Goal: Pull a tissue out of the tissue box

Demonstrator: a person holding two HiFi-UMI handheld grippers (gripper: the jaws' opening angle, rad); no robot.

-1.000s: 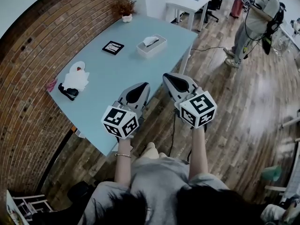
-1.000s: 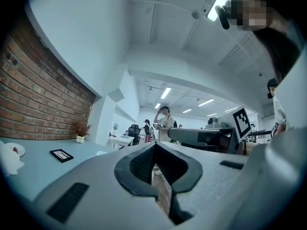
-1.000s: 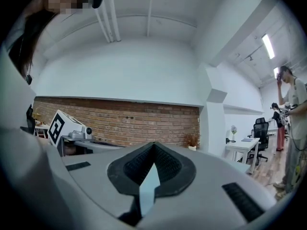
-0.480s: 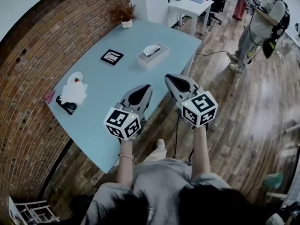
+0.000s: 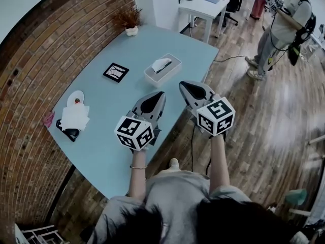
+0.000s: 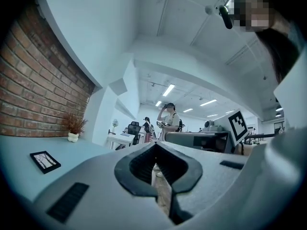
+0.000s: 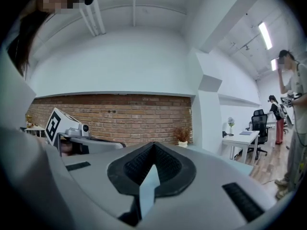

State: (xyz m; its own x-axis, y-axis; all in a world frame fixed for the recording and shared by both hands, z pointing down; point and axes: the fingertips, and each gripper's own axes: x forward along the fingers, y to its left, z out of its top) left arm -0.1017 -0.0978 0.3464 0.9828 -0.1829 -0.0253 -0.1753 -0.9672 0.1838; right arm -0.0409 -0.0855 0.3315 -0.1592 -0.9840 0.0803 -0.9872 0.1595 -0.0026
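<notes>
Left gripper (image 5: 160, 93), right gripper (image 5: 183, 84) nearer tissue box (image 5: 152, 79), level

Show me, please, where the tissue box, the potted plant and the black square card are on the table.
tissue box (image 5: 171, 67): head view, top face near its right edge.
potted plant (image 5: 131, 31): head view, its white pot.
black square card (image 5: 116, 71): head view, its centre.

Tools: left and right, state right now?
Left tool: closed, holding nothing.
Right tool: closed, holding nothing.
</notes>
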